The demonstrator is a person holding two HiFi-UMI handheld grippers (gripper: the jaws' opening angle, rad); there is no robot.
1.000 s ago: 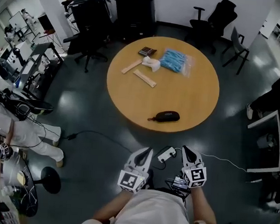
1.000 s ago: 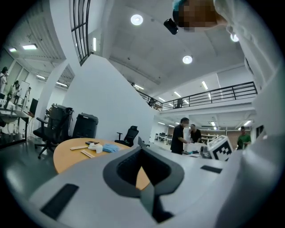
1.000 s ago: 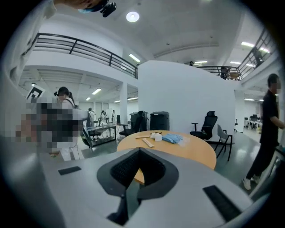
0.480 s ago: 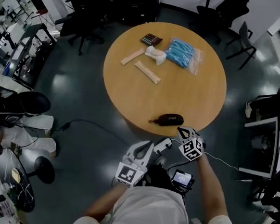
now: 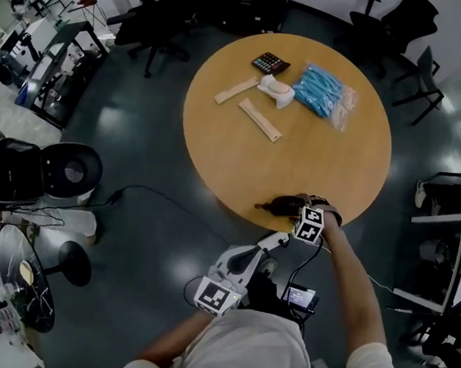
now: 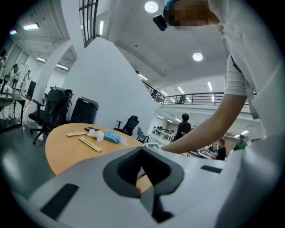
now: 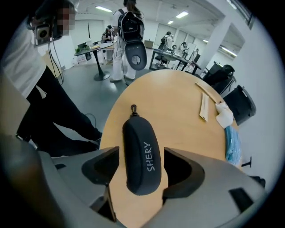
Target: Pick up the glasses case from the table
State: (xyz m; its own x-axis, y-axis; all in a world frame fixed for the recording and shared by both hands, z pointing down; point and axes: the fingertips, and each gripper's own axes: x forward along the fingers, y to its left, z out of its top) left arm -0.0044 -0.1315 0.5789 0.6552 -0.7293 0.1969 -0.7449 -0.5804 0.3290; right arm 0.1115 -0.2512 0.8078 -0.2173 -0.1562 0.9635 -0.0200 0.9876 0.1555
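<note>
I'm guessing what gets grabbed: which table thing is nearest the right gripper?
The black glasses case: it lies between the right gripper's opening jaws; the others sit far across.

Head view: from high overhead, facing steeply down, far enough to take in the whole round counter (image 5: 295, 176). Left gripper view: low by the counter's near edge, facing almost level across it. Right gripper view: close above the near rim, facing down on the glasses case (image 7: 142, 156). Shared by all: blue packet (image 5: 323, 91).
</note>
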